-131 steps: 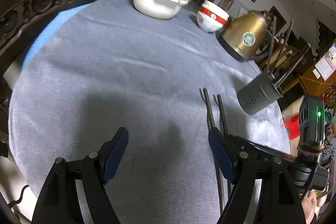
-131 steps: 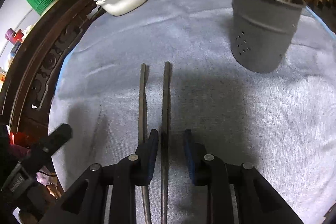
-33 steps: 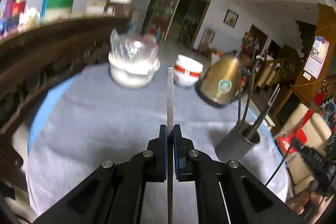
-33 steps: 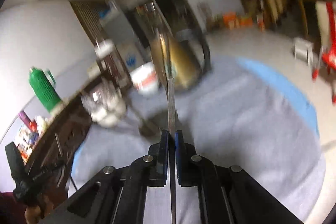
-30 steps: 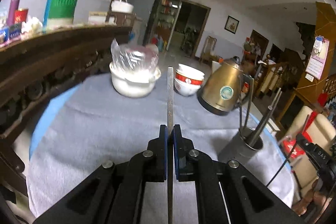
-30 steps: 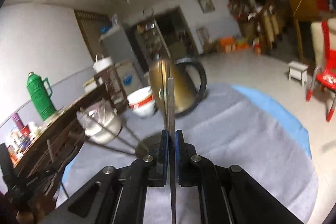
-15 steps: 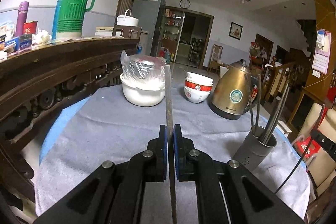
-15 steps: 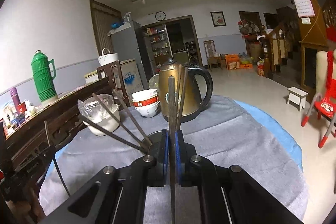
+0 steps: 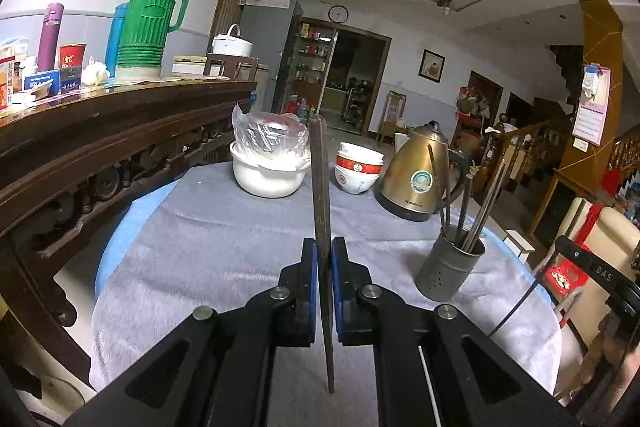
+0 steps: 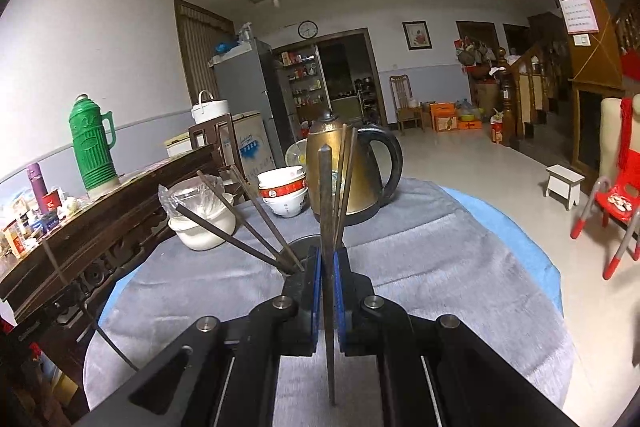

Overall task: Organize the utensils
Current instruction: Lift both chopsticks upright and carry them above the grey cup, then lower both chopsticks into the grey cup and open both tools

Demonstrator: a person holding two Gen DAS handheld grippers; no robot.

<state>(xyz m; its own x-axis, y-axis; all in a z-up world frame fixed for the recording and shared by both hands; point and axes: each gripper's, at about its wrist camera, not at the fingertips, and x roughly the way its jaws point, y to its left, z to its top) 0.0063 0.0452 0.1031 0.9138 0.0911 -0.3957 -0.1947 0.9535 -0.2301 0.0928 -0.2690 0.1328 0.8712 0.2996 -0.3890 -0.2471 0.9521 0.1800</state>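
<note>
My left gripper [image 9: 324, 255] is shut on a dark chopstick [image 9: 320, 179] that stands upright between its blue pads, above the grey tablecloth [image 9: 224, 239]. The grey perforated utensil holder [image 9: 448, 271] stands to its right with several chopsticks in it. My right gripper [image 10: 327, 263] is shut on another dark chopstick [image 10: 326, 195], held upright just in front of the holder's rim [image 10: 298, 245], from which several chopsticks [image 10: 240, 227] fan out to the left.
A gold kettle [image 9: 416, 179], stacked red-and-white bowls [image 9: 358, 173] and a white pot with a plastic bag [image 9: 268, 175] stand at the table's far side. A carved wooden sideboard [image 9: 100, 155] with a green thermos [image 9: 146, 23] runs along the left.
Both grippers took a chopstick each off the tablecloth and lifted it upright. Over the last second both views levelled out, and the right gripper came close behind the holder.
</note>
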